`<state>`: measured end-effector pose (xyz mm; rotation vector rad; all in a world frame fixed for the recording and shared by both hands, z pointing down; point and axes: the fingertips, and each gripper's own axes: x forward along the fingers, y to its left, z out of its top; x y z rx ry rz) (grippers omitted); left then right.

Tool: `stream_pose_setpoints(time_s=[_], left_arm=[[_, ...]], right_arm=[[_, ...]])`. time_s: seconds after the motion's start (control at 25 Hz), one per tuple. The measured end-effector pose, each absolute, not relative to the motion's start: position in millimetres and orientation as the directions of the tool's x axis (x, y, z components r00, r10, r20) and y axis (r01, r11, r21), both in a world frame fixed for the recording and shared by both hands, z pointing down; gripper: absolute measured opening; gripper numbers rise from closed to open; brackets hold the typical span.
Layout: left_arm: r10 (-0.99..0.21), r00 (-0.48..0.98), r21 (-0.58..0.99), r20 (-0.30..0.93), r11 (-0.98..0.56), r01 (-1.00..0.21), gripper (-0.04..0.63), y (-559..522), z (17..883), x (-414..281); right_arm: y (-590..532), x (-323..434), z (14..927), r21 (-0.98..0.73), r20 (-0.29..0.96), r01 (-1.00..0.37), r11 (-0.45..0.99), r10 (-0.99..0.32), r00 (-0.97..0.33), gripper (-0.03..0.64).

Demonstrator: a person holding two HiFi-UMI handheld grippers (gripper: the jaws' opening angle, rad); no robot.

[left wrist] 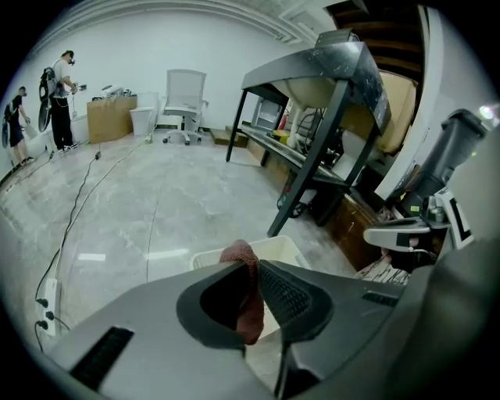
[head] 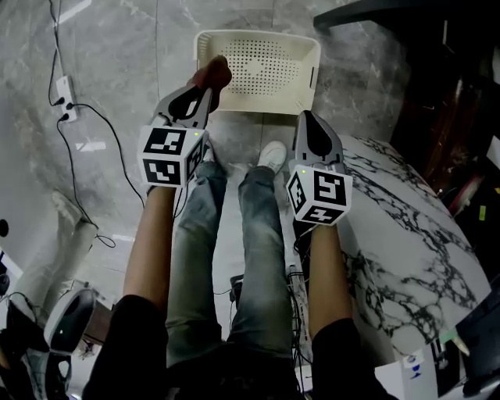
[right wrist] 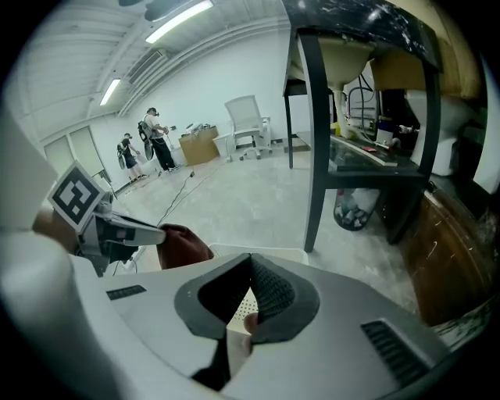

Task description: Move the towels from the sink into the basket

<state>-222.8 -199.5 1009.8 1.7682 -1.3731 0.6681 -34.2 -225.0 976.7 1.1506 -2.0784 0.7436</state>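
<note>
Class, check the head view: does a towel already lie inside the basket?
No: the basket shows a bare perforated floor, and the red towel is pinched in the left tool.

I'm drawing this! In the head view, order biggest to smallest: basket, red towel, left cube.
1. basket
2. left cube, though nearness to the camera enlarges it
3. red towel, only partly showing

You stand on grey marble floor (head: 117, 94). White veined counter (head: 406, 234) lower right; power strip (head: 67, 98) with cable upper left. Far back: white wall (left wrist: 133, 47), white chair (left wrist: 185, 94), black table (left wrist: 312, 66). Strip lights (right wrist: 178, 19) lit overhead.
</note>
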Motion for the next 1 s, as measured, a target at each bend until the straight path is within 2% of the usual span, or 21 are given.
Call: stream_pose_setpoints(time_s=[0.08, 0.12, 0.36, 0.6, 0.84, 1.0], left_arm=[[-0.519, 0.29, 0.252, 0.804, -0.143, -0.957, 0.175, -197, 1020, -218], [-0.51, 0.295, 0.249, 0.808, -0.158, -0.956, 0.195, -196, 1022, -215], [-0.515, 0.297, 0.251, 0.804, -0.16, -0.955, 0.213, -201, 1012, -215], [-0.561, 0.288, 0.241, 0.776, -0.158, -0.957, 0.215, -214, 966, -218], [-0.596, 0.285, 0.259, 0.751, -0.131, -0.957, 0.142, -211, 905, -224], [-0.647, 0.258, 0.217, 0.718, -0.144, -0.965, 0.101, -215, 859, -229]], right_arm=[[-223, -32, 983, -0.165, 0.76, -0.874, 0.456, -0.506, -0.408, 0.015], [-222, -31, 985, -0.165, 0.762, -0.874, 0.457, -0.503, -0.407, 0.015], [-228, -29, 975, -0.169, 0.759, -0.876, 0.451, -0.507, -0.408, 0.015], [-244, -39, 927, -0.184, 0.718, -0.872, 0.454, -0.543, -0.434, 0.015], [-247, -52, 867, -0.196, 0.692, -0.863, 0.466, -0.557, -0.458, 0.015], [-255, -57, 821, -0.184, 0.659, -0.864, 0.469, -0.593, -0.462, 0.015]])
